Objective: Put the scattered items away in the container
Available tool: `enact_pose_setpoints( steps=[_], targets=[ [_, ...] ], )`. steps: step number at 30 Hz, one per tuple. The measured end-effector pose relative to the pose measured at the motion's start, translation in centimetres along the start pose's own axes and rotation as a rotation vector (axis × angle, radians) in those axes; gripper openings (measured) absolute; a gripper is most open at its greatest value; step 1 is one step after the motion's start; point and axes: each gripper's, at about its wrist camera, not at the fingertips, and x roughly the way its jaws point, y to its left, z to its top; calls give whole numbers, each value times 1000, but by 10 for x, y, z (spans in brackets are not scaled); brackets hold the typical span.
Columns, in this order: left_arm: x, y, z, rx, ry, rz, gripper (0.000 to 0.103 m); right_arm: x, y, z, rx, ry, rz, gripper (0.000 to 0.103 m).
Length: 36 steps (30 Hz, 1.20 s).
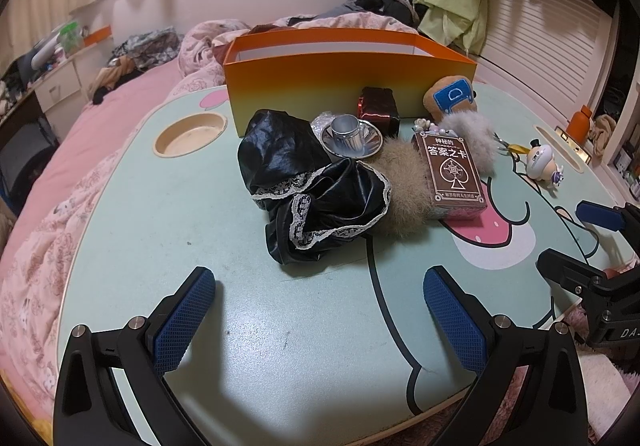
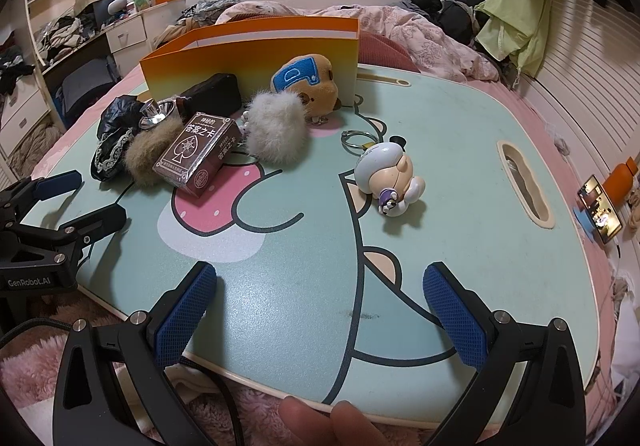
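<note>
Blue-padded fingers of the left gripper (image 1: 319, 288) frame the near field of the left wrist view, jaws spread wide and holding nothing, poised over the pale green cartoon-printed table (image 1: 256, 326). Beyond them lies the black lace-trimmed cloth (image 1: 308, 186), the closest of the scattered items. Behind it stand a small silver cup on a saucer (image 1: 350, 134), 2 fur pom-poms (tan (image 1: 402, 186) and grey (image 1: 468, 138)), a brown card box (image 1: 450, 174) propped on them, a dark red foil packet (image 1: 378, 108) and a plush toy with a blue patch (image 1: 452, 96). A figurine keychain (image 2: 394, 174) lies apart, to the right. The orange container (image 1: 348, 80) stands upright at the far side of the table, top open, apparently empty, with the packet and plush against its front wall.

The right gripper (image 2: 320, 288) is likewise wide open and empty, low at the table's near edge.

No item appears stowed yet; the step in hand is judged to be a 1st pick. Good practice: bunch the cloth at its centre so no lace trails, lift clear of the cup, and release only once past the container's rim. The card box may slide when the pom-poms beneath it shift.
</note>
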Motion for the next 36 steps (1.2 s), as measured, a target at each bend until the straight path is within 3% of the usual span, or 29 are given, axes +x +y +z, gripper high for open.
enact_pose_setpoints(
  steps=[36],
  targets=[
    [-2,0,0,15,-1,-12,103,0,1,0,1,0,-1,103]
  ],
)
